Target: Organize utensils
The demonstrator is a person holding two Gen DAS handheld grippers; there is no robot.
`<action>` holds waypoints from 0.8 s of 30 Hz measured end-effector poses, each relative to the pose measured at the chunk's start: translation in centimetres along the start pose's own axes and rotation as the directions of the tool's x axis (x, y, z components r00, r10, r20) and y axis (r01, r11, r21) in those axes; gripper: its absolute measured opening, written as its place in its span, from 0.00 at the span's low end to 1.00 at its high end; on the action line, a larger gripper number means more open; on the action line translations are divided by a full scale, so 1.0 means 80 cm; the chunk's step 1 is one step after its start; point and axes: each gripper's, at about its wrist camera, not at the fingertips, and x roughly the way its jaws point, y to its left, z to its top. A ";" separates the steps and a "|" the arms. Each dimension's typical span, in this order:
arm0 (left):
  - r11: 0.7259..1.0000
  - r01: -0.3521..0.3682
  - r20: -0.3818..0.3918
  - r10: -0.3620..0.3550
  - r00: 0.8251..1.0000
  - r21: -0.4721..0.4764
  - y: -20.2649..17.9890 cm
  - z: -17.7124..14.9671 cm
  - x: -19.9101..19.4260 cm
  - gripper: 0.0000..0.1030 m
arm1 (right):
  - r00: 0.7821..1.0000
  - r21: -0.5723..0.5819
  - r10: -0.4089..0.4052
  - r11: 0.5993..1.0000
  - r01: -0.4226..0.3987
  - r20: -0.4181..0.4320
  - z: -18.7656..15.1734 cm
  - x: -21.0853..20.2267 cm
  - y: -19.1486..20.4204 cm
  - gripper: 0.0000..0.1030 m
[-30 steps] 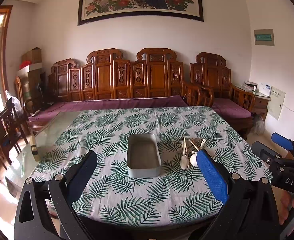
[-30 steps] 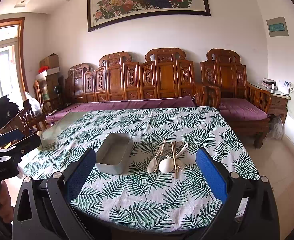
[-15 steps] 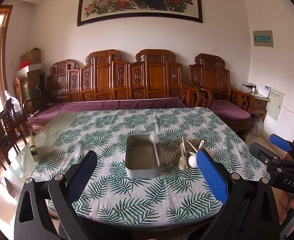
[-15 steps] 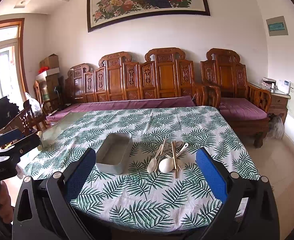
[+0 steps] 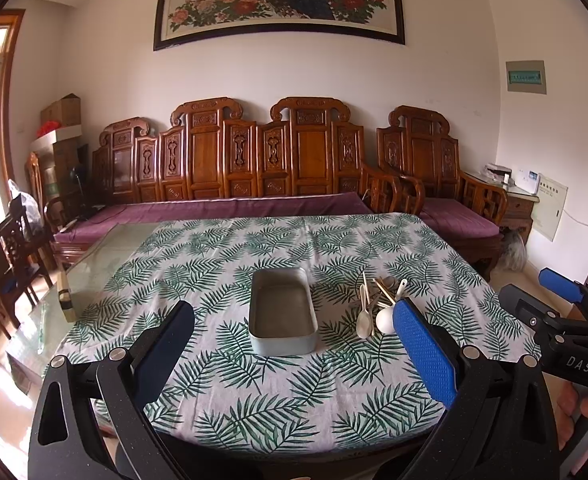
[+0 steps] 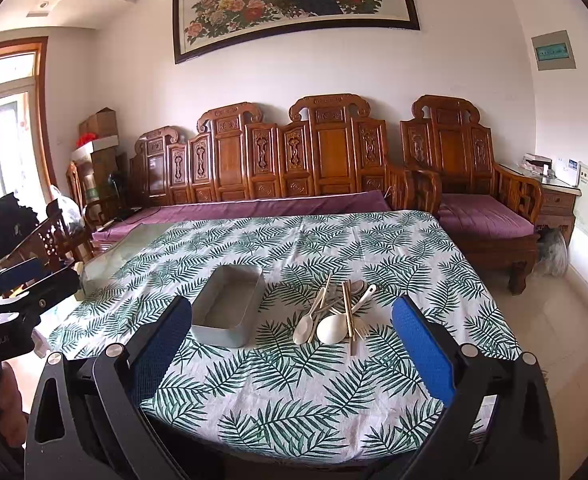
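Observation:
A grey metal rectangular tin sits empty on the leaf-print tablecloth. To its right lies a pile of utensils: cream spoons, wooden chopsticks and a fork. My left gripper hovers open before the table's near edge, facing the tin. My right gripper is also open and empty, held short of the pile. Each gripper shows at the edge of the other's view, the right gripper and the left gripper.
The table has a glass top bared at its left end. A carved wooden sofa with purple cushions runs behind it. Chairs stand at left, and a side cabinet at right.
The left wrist view has drifted slightly back and up, so the tin and pile sit a little further off. The right gripper has not visibly moved. Both stay open.

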 end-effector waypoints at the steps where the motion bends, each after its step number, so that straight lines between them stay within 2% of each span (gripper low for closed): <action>1: 1.000 0.000 -0.004 0.000 1.000 0.000 0.000 -0.001 0.002 0.94 | 1.000 0.001 0.001 1.000 -0.001 -0.003 -0.001 0.001 0.000 0.97; 11: 0.999 -0.001 -0.110 0.005 0.994 0.038 -0.002 -0.019 0.062 0.94 | 0.999 -0.015 0.007 1.000 -0.008 -0.032 -0.003 0.033 -0.019 0.97; 18: 0.996 0.038 -0.192 -0.023 0.981 0.075 -0.008 -0.034 0.106 0.94 | 0.998 -0.046 0.012 0.999 -0.014 -0.058 -0.005 0.074 -0.036 0.97; 24: 0.993 0.079 -0.239 -0.056 0.969 0.089 -0.010 -0.037 0.137 0.94 | 0.993 -0.087 0.002 0.996 -0.013 -0.120 -0.009 0.116 -0.051 0.95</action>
